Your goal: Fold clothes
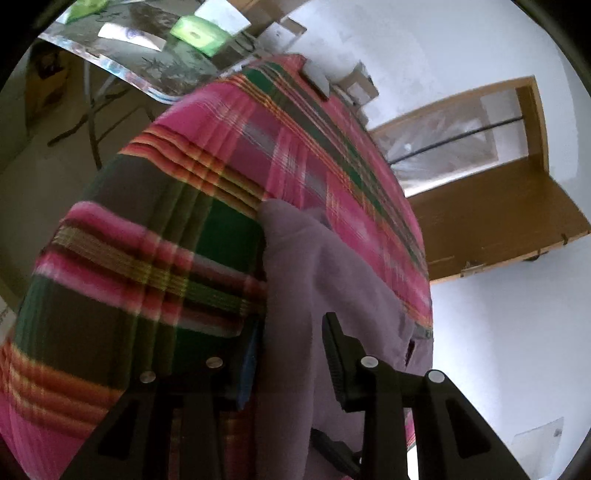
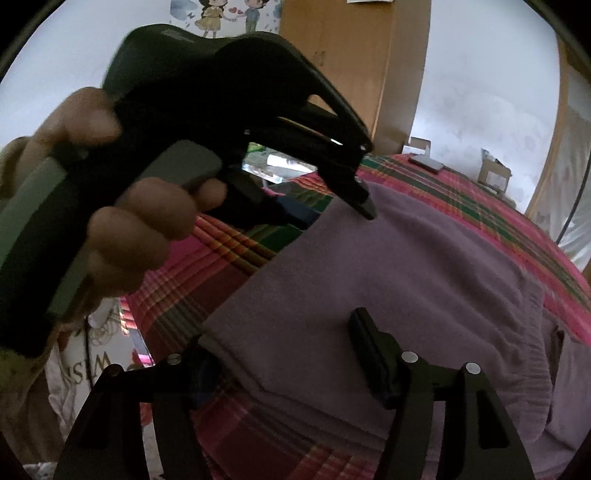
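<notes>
Left tool (image 1: 291, 328): fingers partway apart, a thick fold of the purple garment (image 1: 314, 266) filling the gap. Can't tell whether the pads press on it. Right tool (image 2: 280, 328): fingers spread wide, straddling the garment's near edge, nothing pinched. The garment lies on the bed, near half flat, one edge bunched at the left tool.

Risks, as I judge them:
- If the left tool has no real bite, the fleece could slip out partway through a fold and drop in a heap.
- Thick fold between the fingers: it may catch several layers at once and drag the whole piece instead of turning one edge.
- Right tool isn't pinning anything, so a pull from the left could slide the garment across the plaid blanket (image 1: 166, 221) and skew the fold.
- A loose blanket could get pinched along with the cloth.

Surface: bed under a pink, green and orange plaid blanket, soft, lightly rumpled. A dark flat object (image 2: 424, 162) sits at its far end, well apart from the garment.

Room: cardboard box (image 2: 495, 170) beyond the bed; white walls; wooden door (image 1: 498, 214); wardrobe (image 2: 351, 55); a table (image 1: 122, 55) with a green box (image 1: 199, 31) on it.
</notes>
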{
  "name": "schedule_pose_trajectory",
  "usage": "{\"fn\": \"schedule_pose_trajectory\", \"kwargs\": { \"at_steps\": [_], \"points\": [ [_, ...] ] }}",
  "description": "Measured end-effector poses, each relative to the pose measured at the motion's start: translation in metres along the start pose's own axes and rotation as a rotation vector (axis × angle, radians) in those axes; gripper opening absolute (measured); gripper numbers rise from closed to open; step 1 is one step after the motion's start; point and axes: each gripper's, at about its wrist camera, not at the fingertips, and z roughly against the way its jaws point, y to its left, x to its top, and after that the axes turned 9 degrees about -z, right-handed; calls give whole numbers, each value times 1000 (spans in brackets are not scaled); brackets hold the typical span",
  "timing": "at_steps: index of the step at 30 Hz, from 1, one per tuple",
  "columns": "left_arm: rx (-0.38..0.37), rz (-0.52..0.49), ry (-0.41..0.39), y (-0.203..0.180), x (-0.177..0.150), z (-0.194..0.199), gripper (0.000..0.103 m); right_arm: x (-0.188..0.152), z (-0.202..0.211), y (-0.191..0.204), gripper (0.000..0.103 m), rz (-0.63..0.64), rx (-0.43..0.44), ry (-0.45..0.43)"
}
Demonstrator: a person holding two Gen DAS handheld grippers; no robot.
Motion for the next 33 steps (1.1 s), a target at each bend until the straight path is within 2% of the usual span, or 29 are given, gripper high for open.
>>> {"fn": "schedule_pose_trajectory", "kwargs": {
  "at_steps": [12,14,15,17,22,25,33],
  "points": [
    [-32,11,28,3,16,-8,34,-3,5,1,69,11,18,1],
    [-25,7,28,1,16,-8,34,-3,6,-1,65,10,16,-1],
    [-21,4,28,0,15,-8,34,-3,7,-2,59,9,13,-1],
    [-17,3,29,-2,15,-8,30,-3,9,-3,51,7,12,-1],
    [1,-5,16,-11,16,-5,17,-1,13,-6,24,10,55,-6],
    [-9,-20,3,-20,17,-3,15,-1,17,-8,17,3,65,-14],
    [-10,-61,-28,-49,18,10,14,3,37,-18,14,-36,69,-74]
  ]
}}
